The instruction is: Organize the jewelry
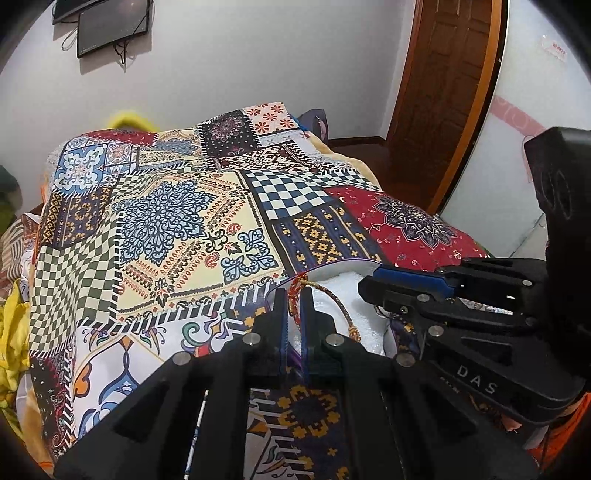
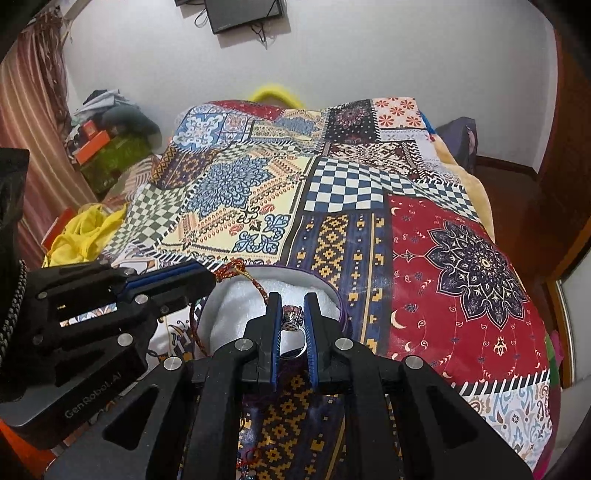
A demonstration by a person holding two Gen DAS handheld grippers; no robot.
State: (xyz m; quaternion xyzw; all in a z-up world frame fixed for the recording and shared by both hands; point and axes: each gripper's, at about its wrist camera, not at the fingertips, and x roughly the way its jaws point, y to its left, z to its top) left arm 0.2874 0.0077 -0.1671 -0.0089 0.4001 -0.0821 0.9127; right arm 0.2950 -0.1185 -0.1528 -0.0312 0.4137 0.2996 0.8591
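A round jewelry box with white lining (image 2: 243, 306) and a purple rim lies on the patchwork bedspread; it also shows in the left wrist view (image 1: 343, 280). My left gripper (image 1: 294, 295) is shut on a red and gold braided cord bracelet (image 1: 341, 310) at the box's near-left rim; the cord (image 2: 258, 286) trails into the box. My right gripper (image 2: 292, 306) is shut on a silver ring with a dark ornate top (image 2: 291, 319), held over the box. Each gripper shows in the other's view, the right (image 1: 406, 282) and the left (image 2: 207, 273).
The patchwork bedspread (image 2: 369, 184) covers the bed. Yellow cloth (image 2: 85, 232) and clutter (image 2: 107, 144) lie at the left. A wooden door (image 1: 443, 92) stands at the right. A dark screen (image 2: 243, 11) hangs on the wall.
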